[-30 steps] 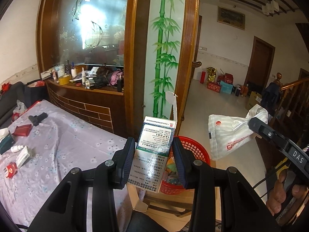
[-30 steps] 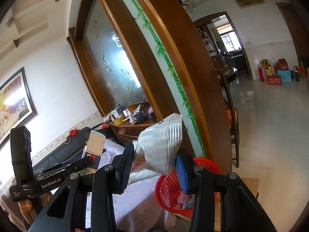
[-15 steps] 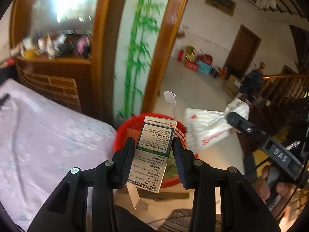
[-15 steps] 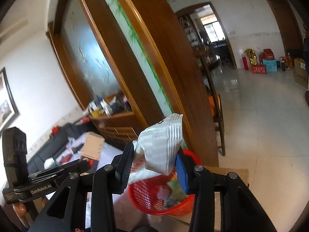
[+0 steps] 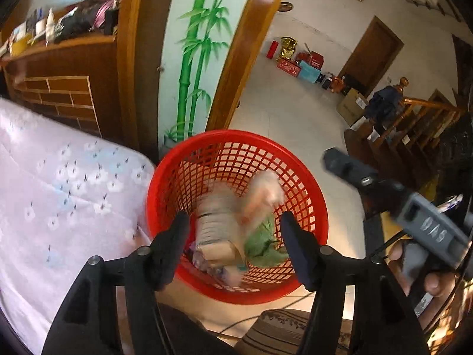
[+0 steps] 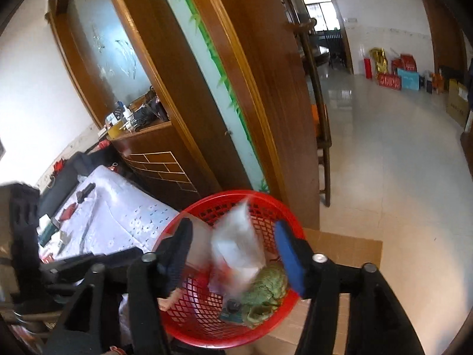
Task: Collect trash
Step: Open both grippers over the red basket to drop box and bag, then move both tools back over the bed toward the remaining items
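Note:
A red mesh basket (image 5: 236, 132) stands below both grippers, with green crumpled trash (image 5: 266, 236) inside. My left gripper (image 5: 235, 238) hangs over it and its jaws are opening. The printed carton (image 5: 214, 222), blurred, drops free between them into the basket. In the right wrist view the same basket (image 6: 224, 195) lies under my right gripper (image 6: 233, 251), whose jaws are also opening. The white plastic bag (image 6: 236, 245), blurred, falls loose between them. The bag (image 5: 264, 192) shows in the left wrist view too. A hand holds the right gripper's body (image 5: 384, 195).
A table with a floral cloth (image 5: 59, 192) stands left of the basket, with small items (image 6: 65, 213) on it farther back. Behind rises a wooden partition with a bamboo panel (image 5: 195, 53). A cardboard box (image 6: 340, 248) lies under the basket, a wooden chair (image 6: 322, 148) beyond.
Both grippers sank toward the basket and tipped downward. Their jaws spread apart, letting go of the carton and the white bag, which now fall into the basket.

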### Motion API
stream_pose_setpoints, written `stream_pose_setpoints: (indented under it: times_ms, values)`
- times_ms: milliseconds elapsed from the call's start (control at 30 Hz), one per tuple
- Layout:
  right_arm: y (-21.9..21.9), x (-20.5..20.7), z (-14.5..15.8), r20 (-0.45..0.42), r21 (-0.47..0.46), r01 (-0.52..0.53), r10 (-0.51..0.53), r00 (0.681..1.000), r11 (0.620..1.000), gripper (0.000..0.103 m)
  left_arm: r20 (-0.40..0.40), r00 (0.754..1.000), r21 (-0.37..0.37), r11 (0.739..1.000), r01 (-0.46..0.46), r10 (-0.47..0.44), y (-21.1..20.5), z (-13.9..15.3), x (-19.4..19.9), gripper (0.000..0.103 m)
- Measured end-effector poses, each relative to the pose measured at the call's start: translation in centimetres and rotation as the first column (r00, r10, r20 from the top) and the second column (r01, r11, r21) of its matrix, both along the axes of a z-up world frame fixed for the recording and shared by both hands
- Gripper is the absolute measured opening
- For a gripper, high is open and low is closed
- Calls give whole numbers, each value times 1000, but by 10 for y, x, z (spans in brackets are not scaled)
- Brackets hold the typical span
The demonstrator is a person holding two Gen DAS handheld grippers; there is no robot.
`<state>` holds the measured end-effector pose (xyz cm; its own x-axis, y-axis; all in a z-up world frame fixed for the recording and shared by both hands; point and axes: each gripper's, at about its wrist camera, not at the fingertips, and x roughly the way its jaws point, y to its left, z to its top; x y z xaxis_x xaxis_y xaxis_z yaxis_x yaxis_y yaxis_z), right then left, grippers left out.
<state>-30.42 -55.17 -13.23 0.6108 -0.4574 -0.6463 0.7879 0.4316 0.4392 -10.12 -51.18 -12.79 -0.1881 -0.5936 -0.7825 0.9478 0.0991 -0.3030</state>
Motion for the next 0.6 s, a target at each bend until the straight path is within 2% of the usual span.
stream_pose_setpoints:
  times_ms: [67, 133, 233, 333, 400, 500, 567, 600]
  values:
    - [-1, -5, 2, 29, 15, 12, -12, 1000, 1000, 68, -3, 1000, -11, 1000, -10, 10, 8, 6, 5, 62]
    - [1, -9, 8, 34, 1, 24, -24, 999, 1000, 69, 19, 999, -52, 998, -32, 33, 26, 19, 12, 65]
    - [11, -13, 25, 79, -16, 16, -15, 997, 1000, 70, 58, 993, -125, 988, -95, 103, 63, 44, 27, 70]
    - [27, -8, 48, 124, -61, -14, 21, 992, 998, 74, 66, 975, -183, 964, -195, 210, 111, 67, 51, 73]
    - [39, 2, 62, 160, -88, -52, 66, 985, 995, 75, 68, 952, -212, 936, -279, 299, 148, 81, 72, 73]
    - [65, 27, 84, 218, -134, -145, 171, 961, 980, 80, 61, 900, -245, 881, -406, 431, 206, 96, 106, 74]
    - [84, 53, 96, 264, -154, -236, 270, 926, 959, 82, 64, 858, -254, 840, -480, 510, 242, 102, 127, 74]
    - [90, 63, 99, 278, -155, -271, 305, 911, 950, 82, 69, 828, -262, 811, -523, 556, 264, 106, 140, 74]
